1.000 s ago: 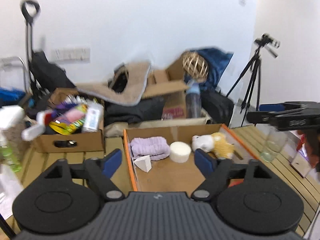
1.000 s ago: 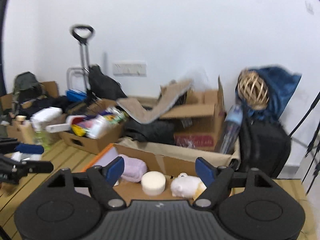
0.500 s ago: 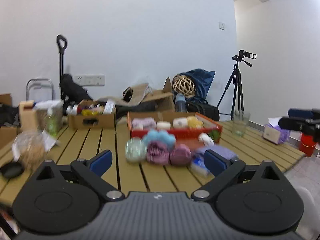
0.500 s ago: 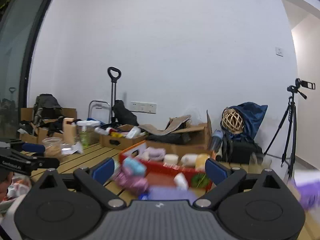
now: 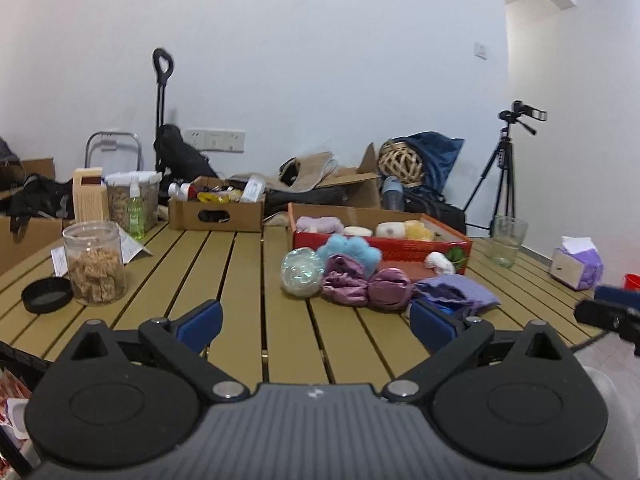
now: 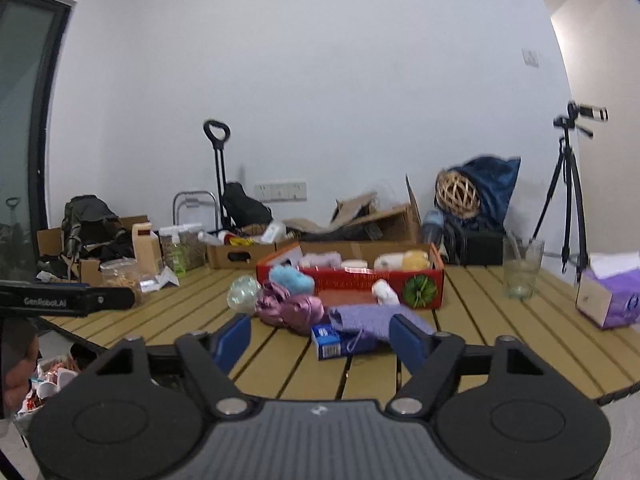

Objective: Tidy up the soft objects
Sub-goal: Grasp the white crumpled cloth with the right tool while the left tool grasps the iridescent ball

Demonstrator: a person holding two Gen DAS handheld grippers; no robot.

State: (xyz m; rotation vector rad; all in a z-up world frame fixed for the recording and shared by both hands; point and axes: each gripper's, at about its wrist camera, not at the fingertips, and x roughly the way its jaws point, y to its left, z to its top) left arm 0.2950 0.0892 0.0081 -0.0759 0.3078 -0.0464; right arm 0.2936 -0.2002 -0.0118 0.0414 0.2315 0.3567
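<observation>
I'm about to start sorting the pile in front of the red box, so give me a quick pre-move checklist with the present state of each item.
1. Left gripper free: ok, its blue fingers stand wide and have just opened further, nothing between them.
2. Right gripper free: ok, open and holding nothing, though its fingers have just been closing.
3. Soft items reachable: ok, the blue plush, pink cloth bundle and purple cloth lie on the table in front of the red box.
4. Room in the box: cannot tell, several items already sit inside.
5. Fragile things clear: ok, the drinking glass stands apart from the pile.
</observation>
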